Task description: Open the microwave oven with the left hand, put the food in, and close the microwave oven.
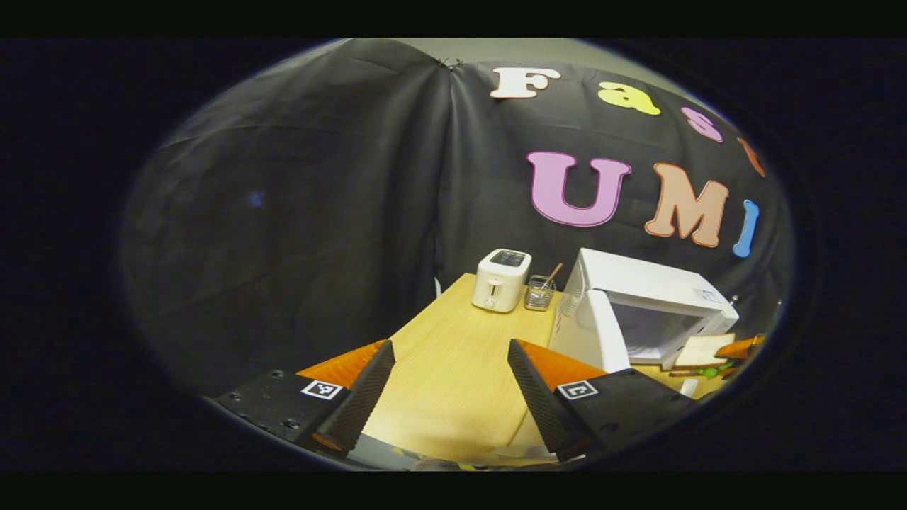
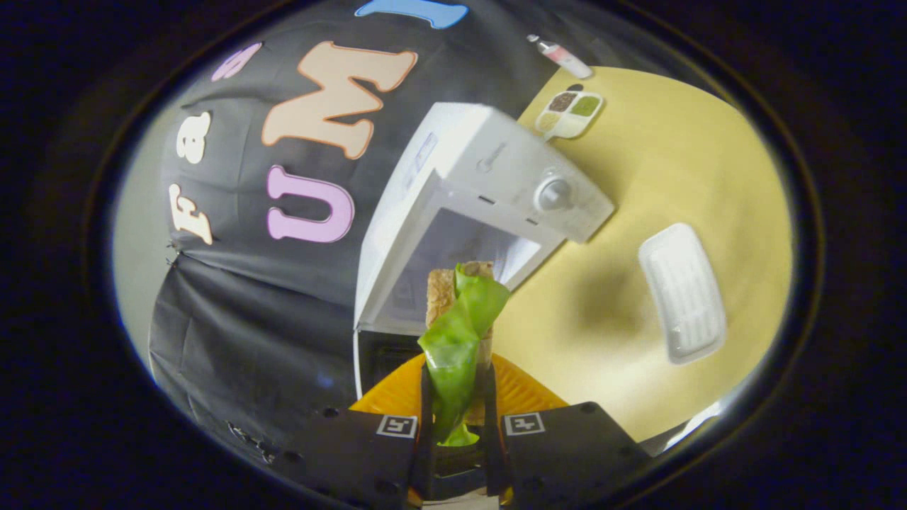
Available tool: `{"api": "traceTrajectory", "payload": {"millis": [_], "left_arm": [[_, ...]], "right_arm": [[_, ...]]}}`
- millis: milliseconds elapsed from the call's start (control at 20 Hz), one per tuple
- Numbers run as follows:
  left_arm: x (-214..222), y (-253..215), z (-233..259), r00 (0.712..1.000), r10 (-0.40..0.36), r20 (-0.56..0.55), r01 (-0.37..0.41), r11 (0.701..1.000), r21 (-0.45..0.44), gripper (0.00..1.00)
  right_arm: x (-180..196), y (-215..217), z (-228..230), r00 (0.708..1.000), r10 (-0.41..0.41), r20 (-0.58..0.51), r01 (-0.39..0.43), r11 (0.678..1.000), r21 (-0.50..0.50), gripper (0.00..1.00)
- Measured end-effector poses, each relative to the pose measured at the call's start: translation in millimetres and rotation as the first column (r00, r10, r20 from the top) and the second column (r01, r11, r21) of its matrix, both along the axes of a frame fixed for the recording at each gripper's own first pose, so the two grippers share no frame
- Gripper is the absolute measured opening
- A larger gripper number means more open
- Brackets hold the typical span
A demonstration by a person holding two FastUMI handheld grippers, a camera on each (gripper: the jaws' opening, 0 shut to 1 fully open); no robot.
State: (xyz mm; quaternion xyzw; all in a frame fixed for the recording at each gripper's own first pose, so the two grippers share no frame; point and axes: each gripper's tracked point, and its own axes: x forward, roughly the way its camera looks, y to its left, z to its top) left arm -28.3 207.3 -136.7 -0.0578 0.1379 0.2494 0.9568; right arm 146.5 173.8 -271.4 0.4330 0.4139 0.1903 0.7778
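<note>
The white microwave (image 1: 659, 290) stands on the wooden table (image 1: 453, 354) at the right, its door (image 1: 602, 333) swung open. My left gripper (image 1: 451, 347) is open and holds nothing, hanging over the table to the left of the door. A sandwich (image 2: 457, 333) of toast with a green lettuce leaf is pinched in my right gripper (image 2: 457, 379), upright, just in front of the microwave's open cavity (image 2: 460, 244). The left gripper view shows the sandwich (image 1: 701, 352) and the right gripper (image 1: 737, 348) at the cavity mouth.
A white toaster (image 1: 501, 280) and a wire utensil holder (image 1: 540, 292) stand at the back of the table. To the right of the microwave lie a white tray (image 2: 682, 290), a small divided dish (image 2: 569, 112) and a tube (image 2: 560, 55).
</note>
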Motion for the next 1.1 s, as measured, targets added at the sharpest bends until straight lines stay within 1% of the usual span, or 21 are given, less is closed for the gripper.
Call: {"api": "traceTrajectory", "payload": {"millis": [100,200,250,300,350,550,850,900,950,1000,1050,1100], "left_arm": [[5.0,4.9,-2.7,1.000,-0.019,-0.004,0.019,1.000,0.002,0.94],[9.0,9.6,-5.9,1.000,-0.031,-0.007,0.031,1.000,-0.001,0.94],[10.9,10.9,-6.8,0.999,-0.034,-0.004,0.033,0.999,-0.008,0.90],[11.6,13.0,-7.9,0.999,-0.034,-0.003,0.033,0.999,-0.015,0.94],[12.2,14.8,-9.6,0.999,-0.033,-0.005,0.032,0.999,-0.021,0.94],[13.0,22.9,-16.0,1.000,-0.023,-0.012,0.023,0.999,-0.036,0.94],[7.9,28.0,-29.6,0.999,0.007,-0.036,-0.010,0.996,-0.086,0.94],[6.8,28.0,-31.8,0.999,0.015,-0.038,-0.018,0.995,-0.096,0.94],[6.2,27.9,-33.8,0.999,0.021,-0.042,-0.026,0.994,-0.106,0.99],[3.7,26.9,-36.1,0.999,0.027,-0.046,-0.032,0.993,-0.112,0.94],[2.2,26.6,-36.9,0.998,0.033,-0.051,-0.039,0.992,-0.117,0.94],[-0.6,26.5,-37.4,0.998,0.038,-0.056,-0.045,0.992,-0.119,0.90]], "right_arm": [[-0.8,25.4,-0.5,1.000,-0.003,0.009,0.003,1.000,0.029,0.30],[0.8,43.3,-3.7,1.000,-0.010,0.022,0.009,0.999,0.033,0.30],[3.1,51.8,-5.4,0.999,-0.013,0.032,0.012,0.999,0.035,0.30],[6.1,59.4,-7.2,0.999,-0.021,0.040,0.019,0.999,0.040,0.30],[10.8,66.3,-9.9,0.998,-0.035,0.045,0.033,0.998,0.044,0.30],[39.5,88.5,-27.3,0.994,-0.089,0.070,0.087,0.996,0.030,0.30],[91.4,97.9,-58.3,0.982,-0.153,0.108,0.159,0.986,-0.045,0.30],[99.4,100.7,-61.5,0.980,-0.162,0.119,0.170,0.984,-0.056,0.26],[107.6,102.3,-64.2,0.977,-0.171,0.126,0.180,0.982,-0.060,0.30],[116.3,106.0,-65.8,0.973,-0.182,0.141,0.192,0.980,-0.060,0.30],[125.5,107.7,-68.8,0.969,-0.194,0.151,0.206,0.976,-0.065,0.30],[131.4,109.7,-70.5,0.966,-0.201,0.160,0.214,0.974,-0.071,0.30]]}}
